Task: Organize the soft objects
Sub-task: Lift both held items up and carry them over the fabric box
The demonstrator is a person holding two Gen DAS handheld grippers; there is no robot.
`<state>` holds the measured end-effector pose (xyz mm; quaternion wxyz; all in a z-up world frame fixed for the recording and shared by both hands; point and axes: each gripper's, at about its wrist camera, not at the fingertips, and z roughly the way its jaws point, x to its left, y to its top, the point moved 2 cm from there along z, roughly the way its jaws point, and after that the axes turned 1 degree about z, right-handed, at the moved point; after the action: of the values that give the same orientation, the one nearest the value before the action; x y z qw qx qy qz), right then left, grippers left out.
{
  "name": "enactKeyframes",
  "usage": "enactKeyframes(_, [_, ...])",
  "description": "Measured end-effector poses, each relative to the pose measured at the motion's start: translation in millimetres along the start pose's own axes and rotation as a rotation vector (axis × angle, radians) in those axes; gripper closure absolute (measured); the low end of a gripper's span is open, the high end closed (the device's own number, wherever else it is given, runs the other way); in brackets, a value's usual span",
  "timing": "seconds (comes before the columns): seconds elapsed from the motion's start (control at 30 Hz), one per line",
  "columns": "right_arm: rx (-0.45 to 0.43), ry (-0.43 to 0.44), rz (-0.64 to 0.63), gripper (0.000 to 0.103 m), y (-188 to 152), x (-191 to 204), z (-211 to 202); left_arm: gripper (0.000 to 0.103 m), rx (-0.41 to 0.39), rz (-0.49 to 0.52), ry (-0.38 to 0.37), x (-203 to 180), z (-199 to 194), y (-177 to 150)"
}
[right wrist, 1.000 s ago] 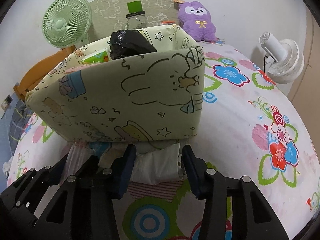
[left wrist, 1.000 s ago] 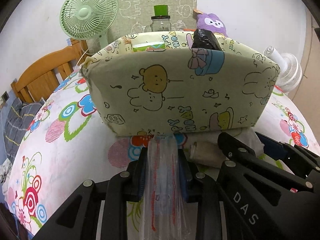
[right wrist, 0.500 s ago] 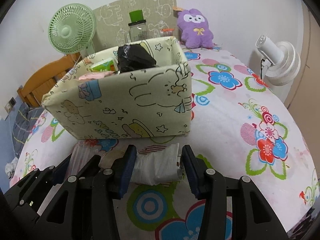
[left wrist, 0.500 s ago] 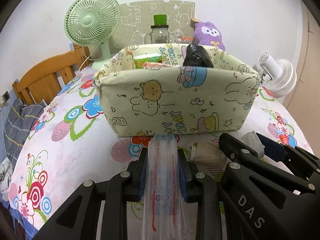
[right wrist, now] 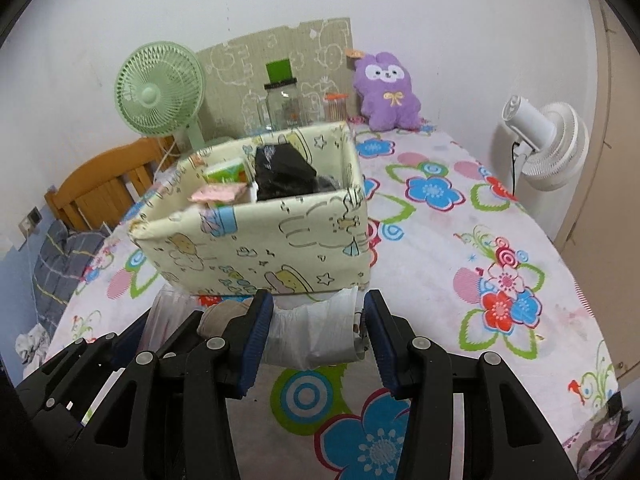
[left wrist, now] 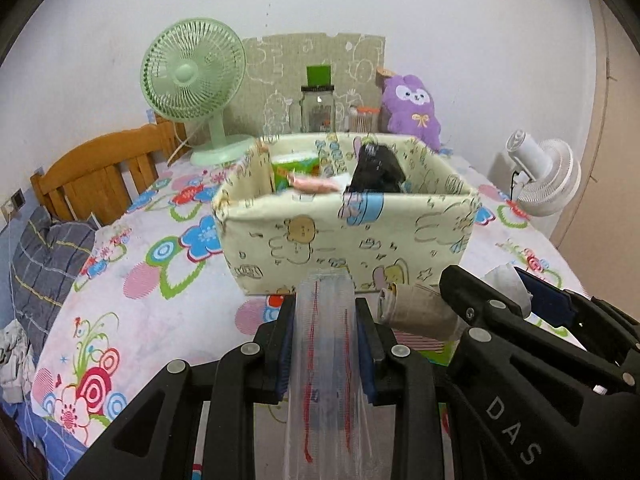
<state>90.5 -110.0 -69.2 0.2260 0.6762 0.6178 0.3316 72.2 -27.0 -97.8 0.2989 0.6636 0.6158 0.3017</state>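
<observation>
Legibly, "DAS" marks the right gripper (left wrist: pixel 520 304) at lower right of the left view. Left gripper (left wrist: pixel 324 344) fingers clamp a clear bag (left wrist: pixel 324 360); right fingers pinch a white bag (right wrist: pixel 316 340), both below the fabric box (left wrist: pixel 348 236).

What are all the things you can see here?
Fabric bin: one, cream with cartoon animals, middle of table.
Black bag: one, inside bin, right side.
Green packet: one, inside bin, left side.
Pink packet: one, inside bin.
Clear bag: one, red stripes, in left gripper.
White bag: one, between right gripper's fingers.
Green fan: one, back left.
White fan: one, right edge.
Purple plush: one, against wall.
Glass jar: one, black lid, behind bin.
Left gripper: black, shut.
Right gripper: black.
</observation>
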Motion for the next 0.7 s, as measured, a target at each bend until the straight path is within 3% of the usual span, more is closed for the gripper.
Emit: enactKeyframes(0.7, [-0.115,0.035,-0.008,0.052,28,7,-63,0.076,-0.107,0.0,-0.001,-5,-54,31])
